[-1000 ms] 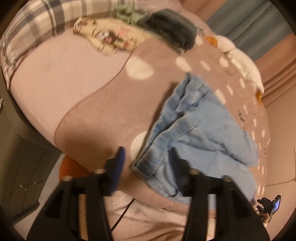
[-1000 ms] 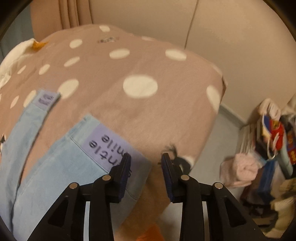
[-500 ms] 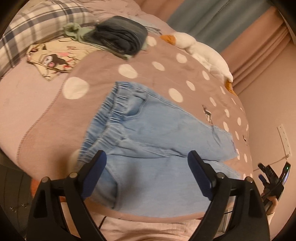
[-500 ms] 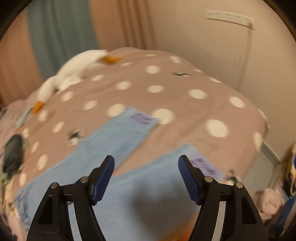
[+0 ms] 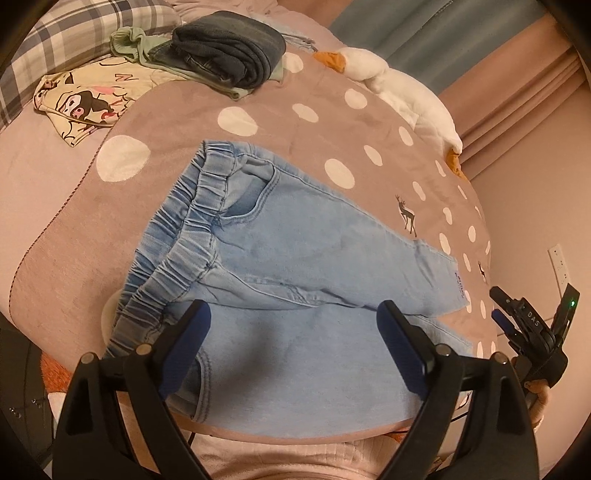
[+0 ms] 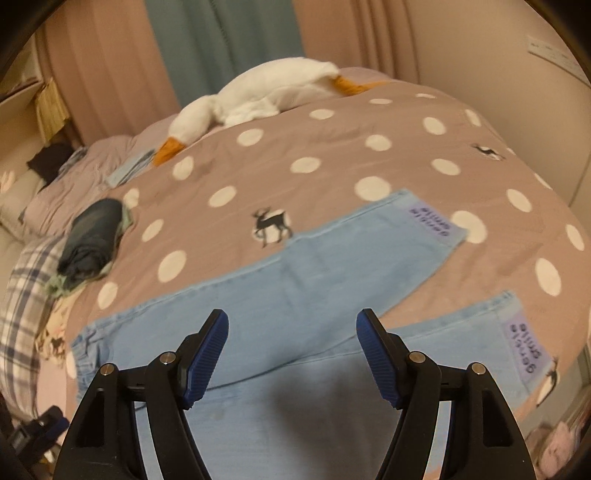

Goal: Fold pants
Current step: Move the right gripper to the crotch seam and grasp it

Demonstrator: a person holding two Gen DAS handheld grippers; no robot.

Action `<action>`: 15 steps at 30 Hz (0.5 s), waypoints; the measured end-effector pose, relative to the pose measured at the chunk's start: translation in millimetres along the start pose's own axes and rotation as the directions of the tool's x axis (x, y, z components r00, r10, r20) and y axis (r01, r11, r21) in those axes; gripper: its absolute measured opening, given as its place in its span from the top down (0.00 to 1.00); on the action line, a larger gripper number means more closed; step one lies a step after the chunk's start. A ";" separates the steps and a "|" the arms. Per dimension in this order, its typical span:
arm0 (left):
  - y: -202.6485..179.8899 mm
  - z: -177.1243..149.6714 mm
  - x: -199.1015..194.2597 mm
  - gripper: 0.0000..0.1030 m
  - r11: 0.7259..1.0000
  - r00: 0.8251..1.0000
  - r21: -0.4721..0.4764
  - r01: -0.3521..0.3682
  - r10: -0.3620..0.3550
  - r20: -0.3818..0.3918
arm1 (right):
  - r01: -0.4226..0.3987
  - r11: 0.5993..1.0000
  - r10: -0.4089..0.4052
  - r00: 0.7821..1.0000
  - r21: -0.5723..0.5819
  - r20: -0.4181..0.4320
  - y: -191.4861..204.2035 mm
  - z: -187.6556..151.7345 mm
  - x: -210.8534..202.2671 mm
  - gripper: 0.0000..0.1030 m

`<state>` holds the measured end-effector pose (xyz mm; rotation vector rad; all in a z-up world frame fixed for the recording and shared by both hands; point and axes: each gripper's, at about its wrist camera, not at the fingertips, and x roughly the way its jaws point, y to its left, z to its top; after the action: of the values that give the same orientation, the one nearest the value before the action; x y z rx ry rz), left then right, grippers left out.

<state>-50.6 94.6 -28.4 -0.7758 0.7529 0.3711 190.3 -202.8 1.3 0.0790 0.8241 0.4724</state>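
Note:
Light blue denim pants (image 5: 295,258) lie spread flat on a brown polka-dot blanket (image 5: 314,144), elastic waistband at the left, both legs running right and slightly apart. In the right wrist view the pants (image 6: 314,288) show purple patches at both leg ends. My left gripper (image 5: 291,350) is open and empty, held above the near leg by the waist. My right gripper (image 6: 291,350) is open and empty above the near leg; it also shows at the right edge of the left wrist view (image 5: 532,325).
A pile of dark folded clothes (image 5: 229,51) sits at the blanket's far end, beside a cartoon-print cloth (image 5: 81,103) and a plaid pillow (image 5: 74,33). A white plush goose (image 6: 258,92) lies along the far side. The bed's near edge is just below the grippers.
Both grippers went from narrow near the pants' edges to wide open, and pulled back and up. The pants now lie spread flat.

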 end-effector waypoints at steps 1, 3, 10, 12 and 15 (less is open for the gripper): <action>-0.4 0.1 0.4 0.11 1.000 1.000 0.002 -0.003 0.003 -0.001 | -0.007 1.000 0.007 1.000 -0.006 -0.005 3.2 -0.3 1.7 0.29; -0.6 0.0 1.3 0.11 1.000 1.000 0.004 -0.011 0.011 -0.001 | -0.025 1.000 0.024 1.000 -0.015 -0.013 8.1 -0.9 4.9 0.19; -1.9 0.1 6.8 0.03 1.000 1.000 0.008 -0.013 0.013 0.003 | -0.045 0.999 0.045 0.998 -0.005 -0.054 14.4 5.1 22.8 0.17; -2.5 0.4 11.1 0.03 1.000 1.000 0.016 -0.014 0.014 -0.006 | -0.056 0.998 0.055 0.996 -0.004 -0.070 16.4 9.3 31.1 0.17; -1.2 2.0 18.8 0.03 1.000 1.000 0.011 -0.014 0.014 -0.022 | -0.067 0.997 0.069 0.993 0.024 -0.093 16.2 17.4 44.8 0.17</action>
<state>-36.1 95.9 -40.6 -0.7658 0.7809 0.3713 222.8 -166.9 -13.6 0.1047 0.9202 0.5348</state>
